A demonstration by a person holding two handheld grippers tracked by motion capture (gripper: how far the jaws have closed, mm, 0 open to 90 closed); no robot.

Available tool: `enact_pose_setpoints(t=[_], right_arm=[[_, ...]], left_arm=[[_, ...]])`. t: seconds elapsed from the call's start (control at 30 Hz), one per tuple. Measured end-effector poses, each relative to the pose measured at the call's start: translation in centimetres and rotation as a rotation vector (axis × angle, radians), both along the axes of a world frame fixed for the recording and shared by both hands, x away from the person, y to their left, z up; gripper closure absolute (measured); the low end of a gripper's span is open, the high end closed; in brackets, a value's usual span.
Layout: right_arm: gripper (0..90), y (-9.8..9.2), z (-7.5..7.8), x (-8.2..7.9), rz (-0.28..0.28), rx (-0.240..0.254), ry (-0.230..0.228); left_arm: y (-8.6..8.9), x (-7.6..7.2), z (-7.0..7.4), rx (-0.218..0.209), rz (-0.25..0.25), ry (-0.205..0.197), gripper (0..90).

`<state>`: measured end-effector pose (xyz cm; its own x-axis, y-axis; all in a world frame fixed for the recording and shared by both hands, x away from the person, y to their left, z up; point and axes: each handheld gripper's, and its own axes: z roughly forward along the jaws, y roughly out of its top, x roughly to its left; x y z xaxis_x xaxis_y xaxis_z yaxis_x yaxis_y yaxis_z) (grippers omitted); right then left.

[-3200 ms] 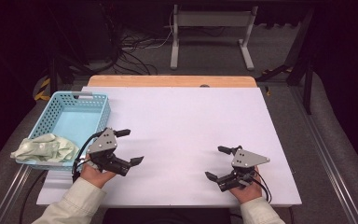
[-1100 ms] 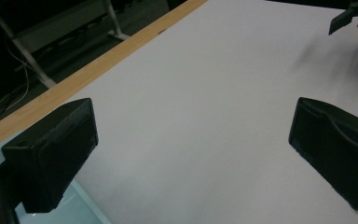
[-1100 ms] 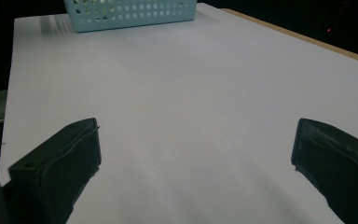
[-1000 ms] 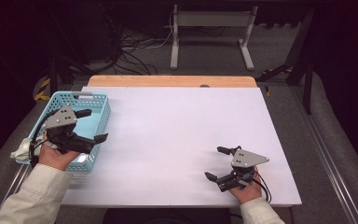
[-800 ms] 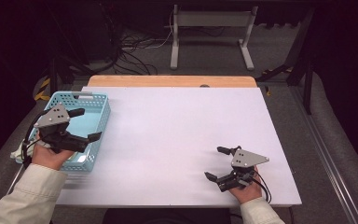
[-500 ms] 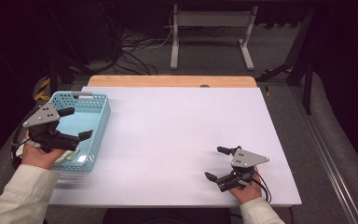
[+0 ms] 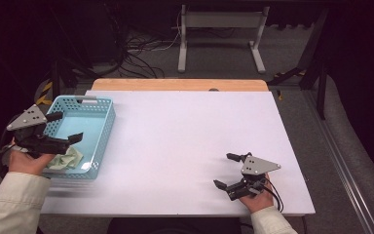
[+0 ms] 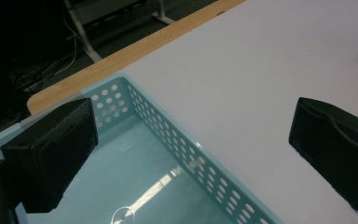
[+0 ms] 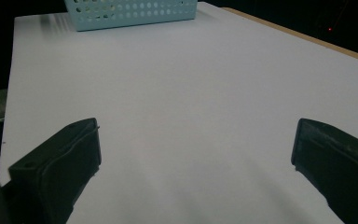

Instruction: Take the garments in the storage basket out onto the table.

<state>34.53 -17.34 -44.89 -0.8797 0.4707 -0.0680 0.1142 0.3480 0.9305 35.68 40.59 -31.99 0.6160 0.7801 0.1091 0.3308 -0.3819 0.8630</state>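
Now left tongs [image 7: 63,127] wide over basket [image 7: 99,134], beside cloth [image 7: 68,159].

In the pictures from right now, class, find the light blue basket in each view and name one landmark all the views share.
High view: the light blue basket sits at the table's left edge.
Left gripper view: it lies lower left, beneath and between the open jaws.
Right gripper view: its perforated wall runs along the top edge.
Shared landmark: the white tabletop.
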Motion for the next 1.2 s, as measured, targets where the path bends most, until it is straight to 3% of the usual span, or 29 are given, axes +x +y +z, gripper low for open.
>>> enact_pose_setpoints(t=[0.87, 1.2], right_arm=[[1.7, 0.1, 0.0, 0.0, 0.001, -0.002, 0.004], [1.8, 0.1, -0.1, 0.0, 0.002, -0.004, 0.005]], left_arm=[[5.1, 0.5, -2.0, 0.003, 0.137, 0.095, 2.6], [6.3, 0.2, -2.4, 0.010, 0.160, 0.118, 3.2]])
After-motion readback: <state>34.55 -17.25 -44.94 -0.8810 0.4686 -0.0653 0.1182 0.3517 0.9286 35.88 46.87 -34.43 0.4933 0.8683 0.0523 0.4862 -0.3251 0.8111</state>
